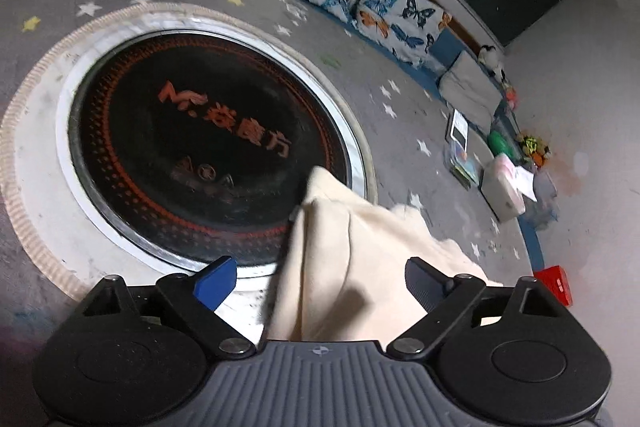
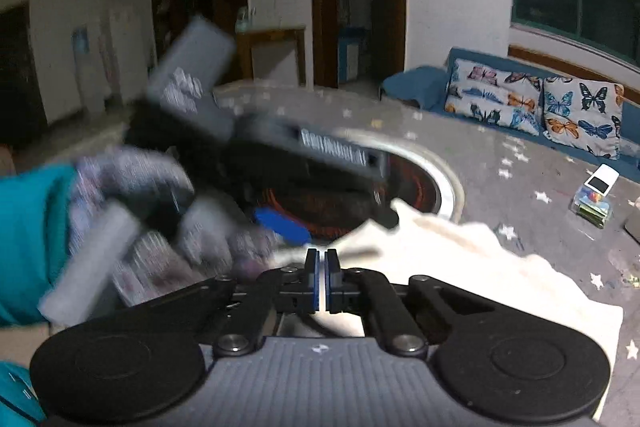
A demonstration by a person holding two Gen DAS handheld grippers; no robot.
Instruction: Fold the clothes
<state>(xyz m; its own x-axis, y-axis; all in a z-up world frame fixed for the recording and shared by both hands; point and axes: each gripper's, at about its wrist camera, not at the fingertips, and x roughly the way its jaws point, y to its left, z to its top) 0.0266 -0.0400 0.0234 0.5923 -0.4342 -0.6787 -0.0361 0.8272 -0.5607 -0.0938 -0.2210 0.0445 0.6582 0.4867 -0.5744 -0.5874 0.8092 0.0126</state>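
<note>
Left gripper jaws wide, cream garment bunched between them at the near right rim of the round cooktop — right gripper pinched narrow, nothing visibly clamped — likely repositioning for a fold.

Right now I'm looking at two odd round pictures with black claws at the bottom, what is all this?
Each picture comes from a fisheye camera mounted on a hand-held two-finger gripper, looking along its fingers. In the left wrist view the left gripper stands open, with a cream-coloured cloth draped between its fingers. In the right wrist view the right gripper is shut; whether it pinches the cloth is unclear. A gloved hand carries the other gripper, blurred. Below lies a grey star-patterned table cover around a round black glass cooktop.
</note>
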